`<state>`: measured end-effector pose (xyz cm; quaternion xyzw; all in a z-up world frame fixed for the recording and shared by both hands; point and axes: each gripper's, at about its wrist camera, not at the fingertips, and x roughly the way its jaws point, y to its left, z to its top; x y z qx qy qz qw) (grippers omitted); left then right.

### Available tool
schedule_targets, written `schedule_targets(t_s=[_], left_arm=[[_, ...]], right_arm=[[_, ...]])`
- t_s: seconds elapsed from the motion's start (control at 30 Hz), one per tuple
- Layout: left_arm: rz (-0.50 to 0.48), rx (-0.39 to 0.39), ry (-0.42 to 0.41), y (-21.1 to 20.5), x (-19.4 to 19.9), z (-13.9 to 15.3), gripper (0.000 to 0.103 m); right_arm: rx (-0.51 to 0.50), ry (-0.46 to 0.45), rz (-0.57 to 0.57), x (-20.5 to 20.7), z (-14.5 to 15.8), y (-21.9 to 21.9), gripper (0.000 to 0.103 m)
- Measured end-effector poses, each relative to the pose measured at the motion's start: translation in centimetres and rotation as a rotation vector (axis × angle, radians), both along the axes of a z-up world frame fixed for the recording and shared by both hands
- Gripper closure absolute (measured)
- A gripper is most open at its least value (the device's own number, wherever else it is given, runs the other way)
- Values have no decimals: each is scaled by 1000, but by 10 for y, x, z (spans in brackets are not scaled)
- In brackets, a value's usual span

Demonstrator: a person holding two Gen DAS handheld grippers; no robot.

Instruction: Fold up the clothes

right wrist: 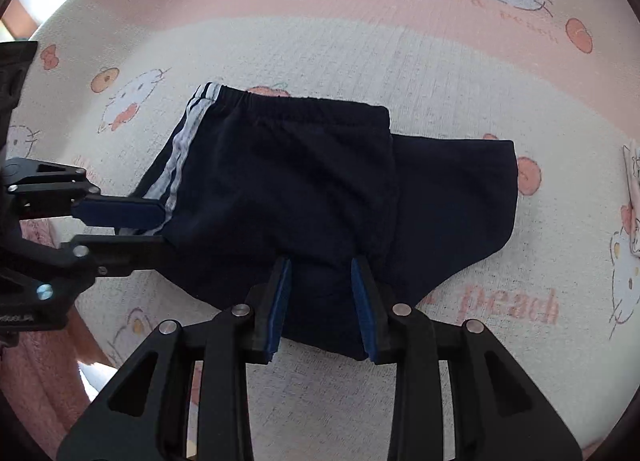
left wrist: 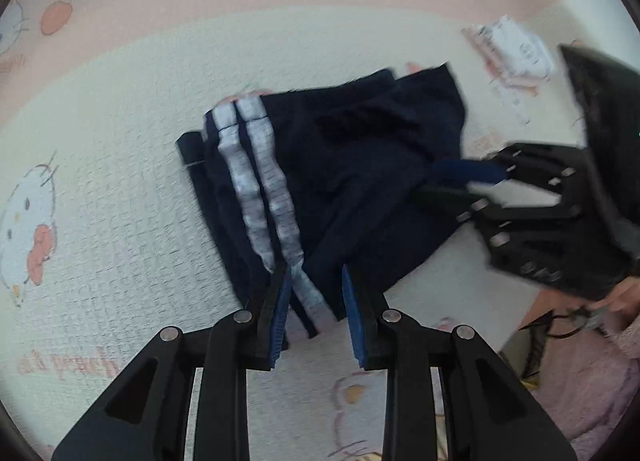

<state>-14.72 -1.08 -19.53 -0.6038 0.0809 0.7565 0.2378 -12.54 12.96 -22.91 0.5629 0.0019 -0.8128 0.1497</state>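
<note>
1. From the left wrist view, the navy shorts (left wrist: 320,181) lay flat on a cartoon-printed sheet (left wrist: 120,201), already folded over on themselves, with the two white side stripes (left wrist: 260,189) running from the far waistband down toward the camera. The left gripper (left wrist: 316,289) sat at the near end of those stripes, its jaws spread, the stripe hem lying in the gap between them. I could not tell whether the blue pads (left wrist: 280,313) touched the cloth or hung just above it. Across the garment, the right gripper (left wrist: 452,185) reached in from the right edge, blurred, its tips at the fabric's side.

2. From the right wrist view, the shorts (right wrist: 304,197) stretched left to right ahead of the camera, the elastic waistband (right wrist: 296,101) on the far side and a loose lobe of fabric (right wrist: 452,205) sticking out to the right. The right gripper (right wrist: 320,277) had its jaws spread around the near hem, nothing visibly pinched. The left gripper (right wrist: 156,225) came in from the left, its jaws parted around the striped edge.

3. As I judged it, the coming fold turned on this: the long axis ran between the two grippers' stations, each tool was at its own end, and the unfolded lobe lay nearer the right one.
</note>
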Motion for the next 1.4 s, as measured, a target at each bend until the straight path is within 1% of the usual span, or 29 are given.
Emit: schedule_targets(t_s=[0.03,0.07,0.13,0.17,0.2,0.27,0.3,0.37,0.43,0.5,0.53,0.57,0.63,0.7,0.73,0.8,0.83,0.87,0.9,1.0,1.03,1.07,1.1,1.13,1.2,1.23,1.27,1.33,1.4], left_arm=[[12,-11,10,-5,2,3,80],[24,-21,19,-11,4,6,80],[60,-50,39,-23,8,14,79],[84,-68,50,-29,9,18,79],[115,-42,57,-36,9,24,79],[128,27,84,-36,13,35,79],[103,33,99,-28,16,37,79],[52,33,116,-10,21,36,79],[48,-9,58,-2,19,16,79],[44,-51,-1,7,17,-3,79],[49,-25,0,2,20,-2,79],[76,-18,6,-6,20,3,79],[131,-3,17,-23,21,15,79],[191,44,61,-39,17,25,79],[204,94,67,-44,13,29,79],[205,109,117,-43,4,38,79],[190,77,163,-36,2,41,79],[174,26,221,-27,3,44,79],[143,-4,248,-19,0,44,80],[64,-21,208,-1,-23,29,80],[51,-48,197,1,-34,22,80],[38,-75,187,3,-45,14,80],[54,-58,190,-1,-49,13,80],[69,-41,193,-4,-53,12,79],[101,-6,198,-10,-62,9,79],[116,11,201,-13,-66,7,79],[136,34,191,-14,-67,8,79],[179,84,188,-18,-66,13,79],[180,131,188,-23,-59,20,79]], right_arm=[[-10,15,-6,2,1,4,73],[-18,26,-18,3,1,9,74],[16,15,-75,1,-1,24,72],[0,5,-89,1,-1,32,74],[-36,-3,-107,2,2,42,74],[-48,2,-144,4,11,48,69],[-52,14,-149,6,17,47,70],[-75,44,-113,11,25,35,70],[-54,38,-58,16,24,17,70],[10,14,-16,20,12,5,70],[30,-3,-17,22,5,7,69],[41,-17,-21,23,0,10,70],[15,-28,-48,26,5,25,70],[31,-38,-80,27,10,36,68],[32,-39,-94,28,13,40,68],[-12,-19,-106,26,21,43,68],[-32,-10,-107,22,24,41,68],[-47,-3,-107,19,26,38,68],[-46,0,-101,14,27,34,68],[17,-10,-71,-1,19,18,68],[45,-23,-64,-5,14,14,68],[80,-64,-63,-7,4,14,68],[97,-88,-66,-8,-2,16,68],[67,-76,-76,-5,-1,21,68],[24,-142,-116,-1,0,28,68],[21,-173,-120,-1,3,27,68],[30,-182,-109,-3,6,24,68],[47,-118,-98,-12,17,18,68],[38,-64,-111,-23,25,15,68]])
